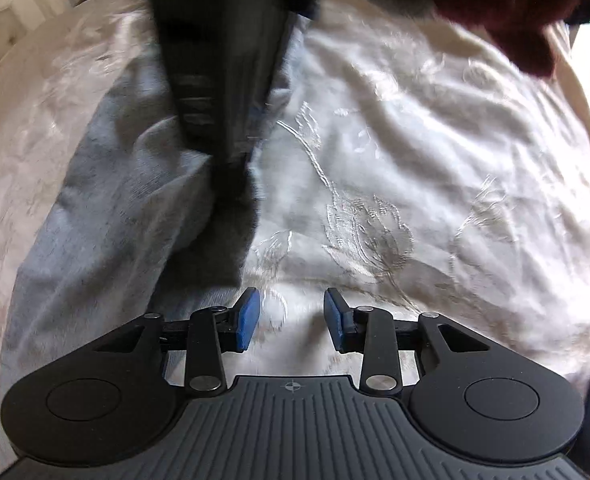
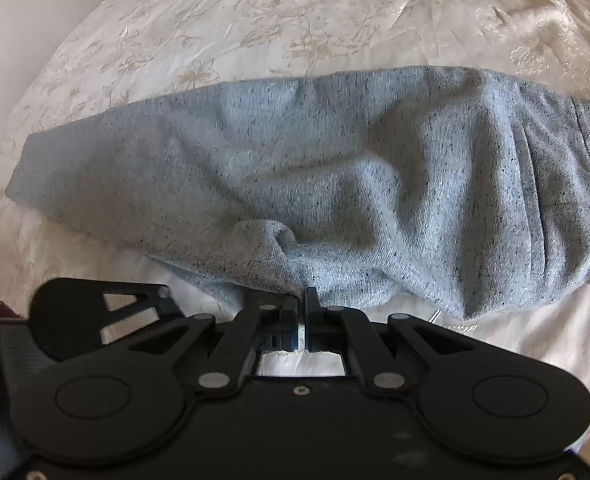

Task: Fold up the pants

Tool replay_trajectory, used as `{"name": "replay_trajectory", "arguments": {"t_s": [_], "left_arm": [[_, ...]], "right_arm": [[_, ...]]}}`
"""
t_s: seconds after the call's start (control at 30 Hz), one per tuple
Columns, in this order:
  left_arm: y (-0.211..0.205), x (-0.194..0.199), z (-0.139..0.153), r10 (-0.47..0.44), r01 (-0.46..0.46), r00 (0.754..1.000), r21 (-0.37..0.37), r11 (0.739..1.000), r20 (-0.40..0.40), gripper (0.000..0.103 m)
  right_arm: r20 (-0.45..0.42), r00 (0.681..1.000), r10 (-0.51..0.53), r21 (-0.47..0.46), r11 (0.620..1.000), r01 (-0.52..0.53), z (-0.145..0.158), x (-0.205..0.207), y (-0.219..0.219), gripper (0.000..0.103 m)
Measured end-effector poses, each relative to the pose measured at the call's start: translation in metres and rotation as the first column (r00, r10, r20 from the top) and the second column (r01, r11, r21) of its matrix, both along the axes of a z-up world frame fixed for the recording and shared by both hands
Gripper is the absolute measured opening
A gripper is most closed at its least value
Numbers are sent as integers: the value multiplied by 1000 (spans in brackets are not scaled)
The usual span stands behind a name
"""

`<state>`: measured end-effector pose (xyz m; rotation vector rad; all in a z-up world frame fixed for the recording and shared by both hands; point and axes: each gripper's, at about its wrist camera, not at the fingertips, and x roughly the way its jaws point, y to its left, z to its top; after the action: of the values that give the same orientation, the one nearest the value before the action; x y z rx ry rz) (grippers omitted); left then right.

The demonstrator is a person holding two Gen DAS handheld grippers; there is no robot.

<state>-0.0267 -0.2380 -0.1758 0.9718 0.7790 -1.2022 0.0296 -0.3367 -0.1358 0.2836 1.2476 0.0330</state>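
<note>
Right gripper (image 2: pixel 302 300) is clenched on a pinch of the pants (image 2: pixel 315 184) at their near edge; the fabric bunches into a small knot just ahead of the jaws. Left gripper (image 1: pixel 291 318) is released, blue pads (image 1: pixel 247 320) apart, over bare bedspread (image 1: pixel 415 140) beside the garment, holding nothing.

Pants lie across the bedspread, already doubled leg on leg, the ribbed band at the right end in the right wrist view. In the left wrist view the right gripper appears as a dark blurred shape reaching down onto the grey cloth.

Procedure, as judged: lift the pinched edge only enough to clear the layer below, carry it in one even sweep, and keep the layers together. Bring the left gripper to a matching point on the same edge, so that the fold line stays straight and the knot is pulled flat.

Containers: none in view.
</note>
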Motion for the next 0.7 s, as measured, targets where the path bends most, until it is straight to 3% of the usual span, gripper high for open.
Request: {"name": "replay_trajectory", "arguments": {"t_s": [0.17,0.3,0.4,0.5,0.63,0.7], "left_arm": [[30,11,25,109,-112,993,-59,992,-37,35],[35,24,42,187,-189,982,-101,977,-30,35],[27,37,57,230,-235,972,-162,958,-46,35],[13,50,61,280,-298,954,-204,933,-111,35],[-5,60,46,345,-374,923,-192,907,-171,35],[-9,62,37,361,-398,908,-169,902,-212,35]], "right_arm": [[-53,996,78,-14,997,-78,-17,-8,15,3],[-55,996,69,-23,997,-70,-29,-12,20,3],[-25,999,34,8,999,-33,-19,-13,12,7],[11,1000,2,20,1000,-2,-3,-19,-3,17],[67,995,-72,4,997,72,22,-29,-33,23],[82,987,-141,-25,989,143,30,-31,-55,32]]}}
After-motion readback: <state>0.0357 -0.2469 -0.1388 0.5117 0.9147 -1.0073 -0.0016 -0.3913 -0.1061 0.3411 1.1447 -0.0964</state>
